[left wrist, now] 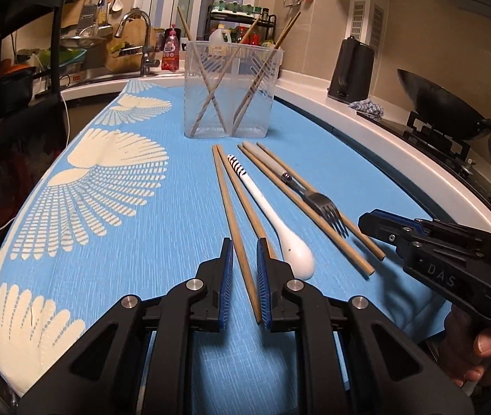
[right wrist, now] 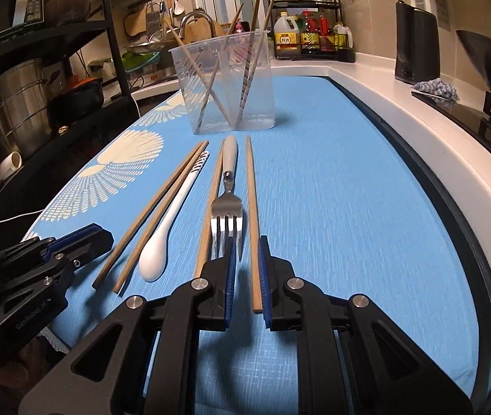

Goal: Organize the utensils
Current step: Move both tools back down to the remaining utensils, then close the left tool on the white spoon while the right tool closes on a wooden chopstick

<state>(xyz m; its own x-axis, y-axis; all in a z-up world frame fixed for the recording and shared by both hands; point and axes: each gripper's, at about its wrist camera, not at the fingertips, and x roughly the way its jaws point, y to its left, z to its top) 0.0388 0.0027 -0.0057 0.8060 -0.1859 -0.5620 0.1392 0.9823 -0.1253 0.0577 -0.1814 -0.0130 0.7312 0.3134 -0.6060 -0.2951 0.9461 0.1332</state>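
Note:
Several wooden chopsticks, a white spoon (left wrist: pixel 273 221) and a grey-handled fork (left wrist: pixel 318 200) lie on a blue cloth (left wrist: pixel 124 242). A clear plastic holder (left wrist: pixel 229 90) behind them holds several chopsticks. My left gripper (left wrist: pixel 245 252) is open, its fingers on either side of the leftmost chopstick (left wrist: pixel 235 224). My right gripper (right wrist: pixel 247 252) is open around the near end of the rightmost chopstick (right wrist: pixel 254 228), with the fork (right wrist: pixel 228 204) just left of it. The spoon (right wrist: pixel 165 231) and the holder (right wrist: pixel 224 86) also show in the right wrist view.
A white counter (right wrist: pixel 401 128) runs along the right with a black kettle (left wrist: pixel 349 69) and a wok (left wrist: pixel 446 103) on a stove. A sink with a tap (left wrist: pixel 141 41) and a spice rack (right wrist: pixel 311 31) stand at the back. A dark shelf (right wrist: pixel 37 69) with pots is at the left.

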